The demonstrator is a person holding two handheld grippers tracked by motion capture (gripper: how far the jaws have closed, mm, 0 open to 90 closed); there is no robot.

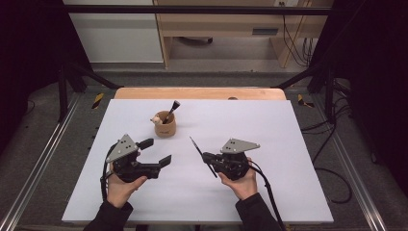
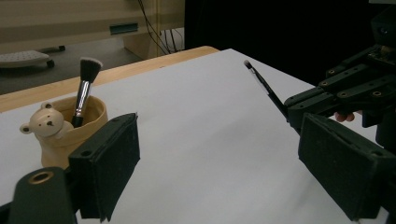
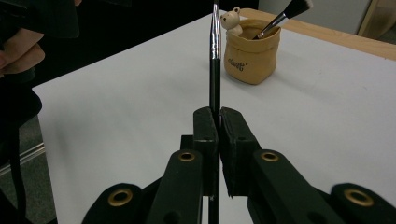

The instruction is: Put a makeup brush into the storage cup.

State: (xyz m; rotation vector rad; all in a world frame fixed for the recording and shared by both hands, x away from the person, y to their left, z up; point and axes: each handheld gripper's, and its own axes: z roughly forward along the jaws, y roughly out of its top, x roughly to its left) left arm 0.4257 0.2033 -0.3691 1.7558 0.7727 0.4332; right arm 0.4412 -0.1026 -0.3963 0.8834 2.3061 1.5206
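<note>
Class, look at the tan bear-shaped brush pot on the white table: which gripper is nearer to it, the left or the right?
Left. The left gripper, fingers open, sits just below and left of the tan bear-shaped brush pot. The right gripper, clamping a thin black brush, is farther off, lower right.

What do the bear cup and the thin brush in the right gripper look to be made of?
Bear cup: tan, matte, with soft sack-like folds at the rim and a paler bear figure; likely ceramic or resin, hard to tell which. Thin brush, clamped in the right gripper: glossy black handle, probably lacquered wood or plastic, and a shiny silver ferrule that looks like metal.
</note>
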